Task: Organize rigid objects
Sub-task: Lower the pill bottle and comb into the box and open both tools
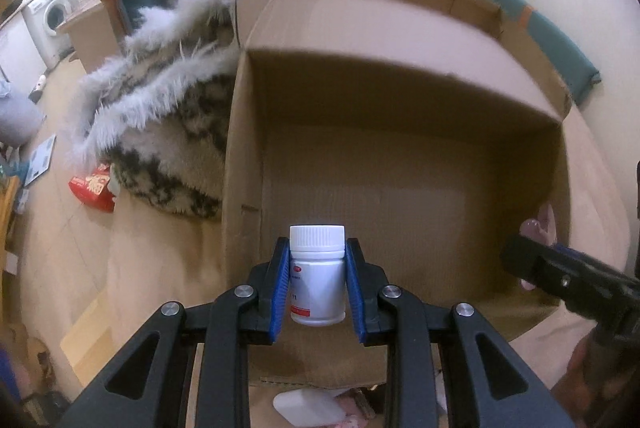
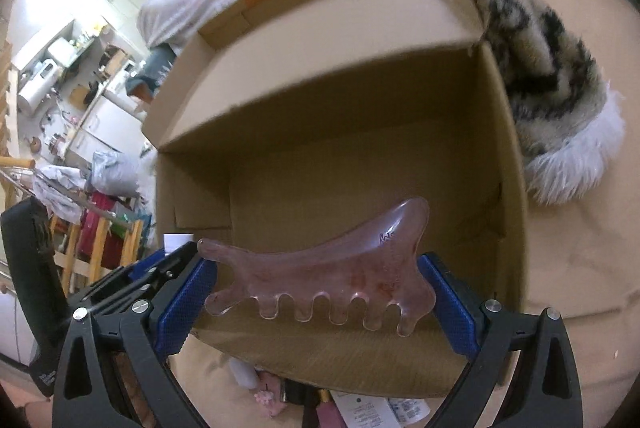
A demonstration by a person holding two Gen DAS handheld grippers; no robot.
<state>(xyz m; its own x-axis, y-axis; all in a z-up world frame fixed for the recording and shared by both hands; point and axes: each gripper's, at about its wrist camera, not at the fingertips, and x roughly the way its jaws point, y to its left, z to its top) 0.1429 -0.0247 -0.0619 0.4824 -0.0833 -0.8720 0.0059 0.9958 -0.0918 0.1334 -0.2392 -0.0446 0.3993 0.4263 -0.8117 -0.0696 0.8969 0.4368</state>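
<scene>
Left tool [image 1: 318,280]: clamped on a white pill bottle [image 1: 317,282], blue pads pressed to both sides of its body; the bottle stands upright with its ribbed cap up and hangs over the near part of the open cardboard box [image 1: 400,163].
Right tool [image 2: 318,286]: clamped on a translucent pink comb-shaped scraper [image 2: 320,276], gripped by its two ends, wavy teeth pointing toward the camera; it hangs above the near wall of the cardboard box [image 2: 320,155].
Tools together: in the left wrist view the right tool [image 1: 532,260] shows at the box's right wall with a bit of pink at its tip; in the right wrist view the left tool [image 2: 160,268] and the bottle's white cap [image 2: 176,240] show at the box's left wall.
Cardboard box: flaps open, nothing visible on its floor; it sits on a beige surface.
Beside the box: a furry black-and-white patterned cushion [image 1: 180,155] with white fringe touches one side wall.
Near edge: small items lie in front of the box, too hidden to name.
</scene>
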